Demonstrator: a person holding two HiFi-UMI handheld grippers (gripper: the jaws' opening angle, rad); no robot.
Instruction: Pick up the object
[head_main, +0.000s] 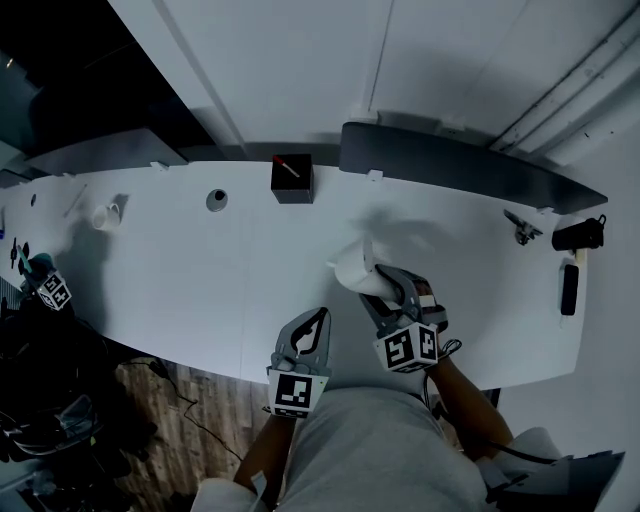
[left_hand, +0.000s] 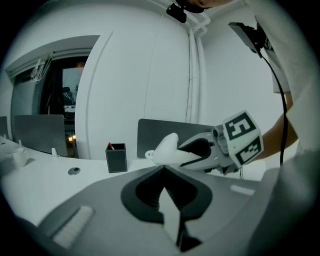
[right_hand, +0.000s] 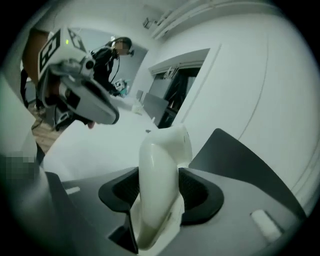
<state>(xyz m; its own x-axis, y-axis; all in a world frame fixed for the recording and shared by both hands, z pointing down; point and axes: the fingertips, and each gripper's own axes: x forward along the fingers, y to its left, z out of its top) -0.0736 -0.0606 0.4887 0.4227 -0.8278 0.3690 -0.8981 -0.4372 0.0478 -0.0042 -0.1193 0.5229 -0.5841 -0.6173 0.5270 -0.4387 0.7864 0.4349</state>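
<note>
So here's what we're looking at: the white object (right_hand: 157, 180) sits right between the jaws of the right gripper (head_main: 378, 292), and they're clamped on its two sides. It's a smooth, elongated, rounded thing, maybe a little jug or scoop, we honestly can't say. Its long axis runs along the way the jaws point, with the far end poking out well past the tips.

From the left gripper view it looks to be up off the worktop (head_main: 200, 280), sitting against the dark panel (left_hand: 165, 127) at the back. The pick looks pretty much done to us, and what matters next is just keeping that squeeze on.

The left gripper (head_main: 316, 322) is just beside the right one, a bit nearer the person. Its jaws are closed tight with nothing in them. The object is ahead of it and off to its right, so the right hand is clearly the one that owns this.

As for containers, the black box (head_main: 292, 178) at the back of the worktop has a red-tipped stick (head_main: 286, 166) in it. There's a white cup (head_main: 106, 215) far off to the left, and we can't tell what's in it.
</note>
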